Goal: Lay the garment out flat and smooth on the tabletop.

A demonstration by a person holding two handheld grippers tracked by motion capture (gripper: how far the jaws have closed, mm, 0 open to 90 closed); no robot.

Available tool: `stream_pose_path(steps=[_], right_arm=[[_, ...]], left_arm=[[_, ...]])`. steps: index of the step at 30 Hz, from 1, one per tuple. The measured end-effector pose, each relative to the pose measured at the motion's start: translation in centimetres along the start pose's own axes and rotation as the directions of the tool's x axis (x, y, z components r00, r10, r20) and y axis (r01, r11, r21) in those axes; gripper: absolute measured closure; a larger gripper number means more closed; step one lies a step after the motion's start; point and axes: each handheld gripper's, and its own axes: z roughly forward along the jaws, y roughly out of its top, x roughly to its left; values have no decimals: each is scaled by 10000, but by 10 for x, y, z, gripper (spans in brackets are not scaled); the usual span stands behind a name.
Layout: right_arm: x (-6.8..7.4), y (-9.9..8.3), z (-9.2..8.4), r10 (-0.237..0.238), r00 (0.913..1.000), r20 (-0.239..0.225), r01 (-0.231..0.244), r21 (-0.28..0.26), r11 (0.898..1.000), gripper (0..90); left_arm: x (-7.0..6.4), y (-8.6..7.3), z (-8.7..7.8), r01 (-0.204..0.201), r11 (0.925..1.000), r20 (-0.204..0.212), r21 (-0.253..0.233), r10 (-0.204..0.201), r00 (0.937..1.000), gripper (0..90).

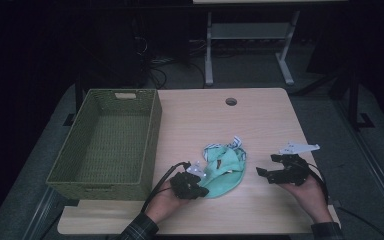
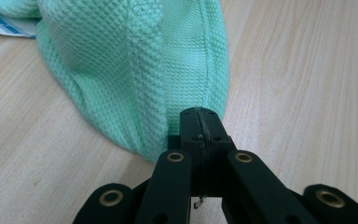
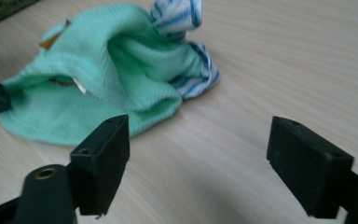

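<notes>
A mint-green waffle-knit cloth (image 1: 225, 175) lies crumpled on the wooden table near its front edge, with a white and blue striped piece (image 1: 235, 144) bunched at its far side. My left gripper (image 1: 202, 181) is at the cloth's near left edge. In the left gripper view its jaws (image 2: 200, 116) are pressed together on the hem of the green cloth (image 2: 135, 70). My right gripper (image 1: 266, 165) is to the right of the cloth and apart from it. In the right gripper view it (image 3: 219, 149) stands open over bare wood, facing the green cloth (image 3: 98, 70) and the striped piece (image 3: 182, 18).
A green woven basket (image 1: 152, 135) stands on the table's left side, close beside the left hand. A round cable hole (image 1: 231, 101) is in the tabletop at the back. A white table frame (image 1: 245, 30) stands on the floor beyond.
</notes>
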Motion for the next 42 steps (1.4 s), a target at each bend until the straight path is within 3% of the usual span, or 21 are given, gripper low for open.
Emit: stream_pose_path(steps=[8, 14, 24, 33, 42], right_arm=[[-3, 19, 9, -393, 9971, -657, 386, -112, 9992, 451], [-7, 33, 19, -468, 9951, -872, 464, -66, 9989, 577], [-13, 51, 48, -464, 9943, -962, 475, 93, 9988, 660], [-20, 51, 70, -266, 9931, -1145, 303, 302, 9991, 772], [-21, 48, 86, 36, 9891, -1473, 55, 614, 9981, 758]], left_arm=[[-1, 1, 0, 13, 10000, -59, 59, -12, 10000, 895], [-1, 1, 0, 31, 10000, -28, 81, -30, 10000, 896], [0, 2, 0, -63, 9998, 7, 176, 63, 10000, 896], [0, 2, 0, -24, 9999, -12, 150, 24, 10000, 896], [0, 2, 0, -40, 9999, -2, 163, 40, 10000, 896]])
